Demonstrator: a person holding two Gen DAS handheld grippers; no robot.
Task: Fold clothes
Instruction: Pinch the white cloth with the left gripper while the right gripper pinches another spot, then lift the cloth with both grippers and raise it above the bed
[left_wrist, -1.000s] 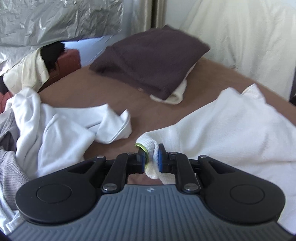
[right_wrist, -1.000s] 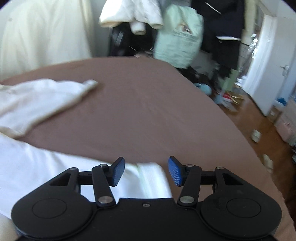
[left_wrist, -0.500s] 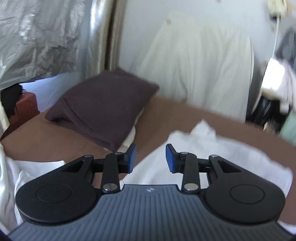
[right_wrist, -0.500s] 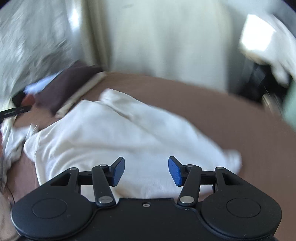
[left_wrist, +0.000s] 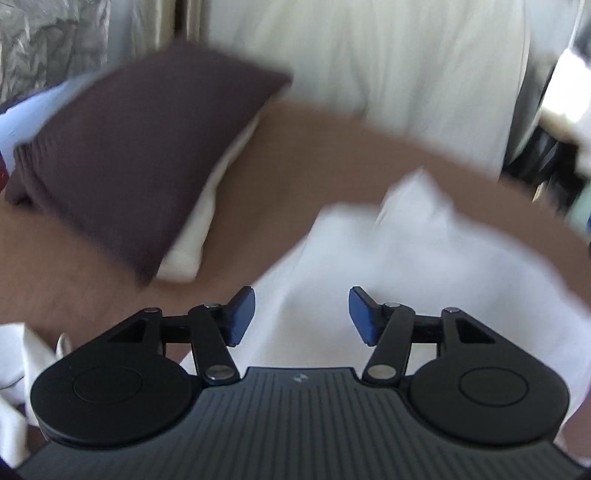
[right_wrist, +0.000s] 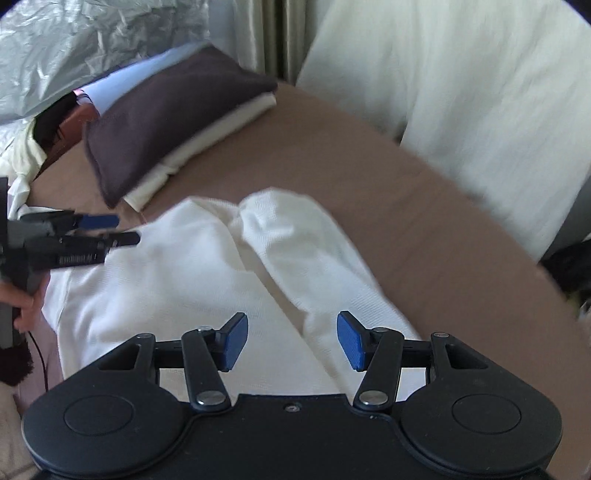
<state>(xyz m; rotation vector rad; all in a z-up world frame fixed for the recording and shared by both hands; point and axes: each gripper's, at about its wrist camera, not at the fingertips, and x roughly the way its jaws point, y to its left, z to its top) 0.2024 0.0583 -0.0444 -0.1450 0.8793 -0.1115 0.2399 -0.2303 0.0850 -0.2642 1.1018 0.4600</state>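
Brown bedding covers the bed (right_wrist: 388, 192), with cream drapery (right_wrist: 461, 92) behind it. On it lies the white garment (right_wrist: 177, 280), spread flat, 1 sleeve (right_wrist: 295, 251) doubled across it, just in front of the folded dark pile (right_wrist: 166, 110). Both tools hang over that garment, gripping nothing: the right gripper (right_wrist: 291, 339) has its jaws wide apart above the sleeve, the left gripper (left_wrist: 302, 314) the same near the garment's edge. Risks: pinching 2 layers instead of 1 would drag the sleeve askew, and a careless sweep toward the pile could topple it.
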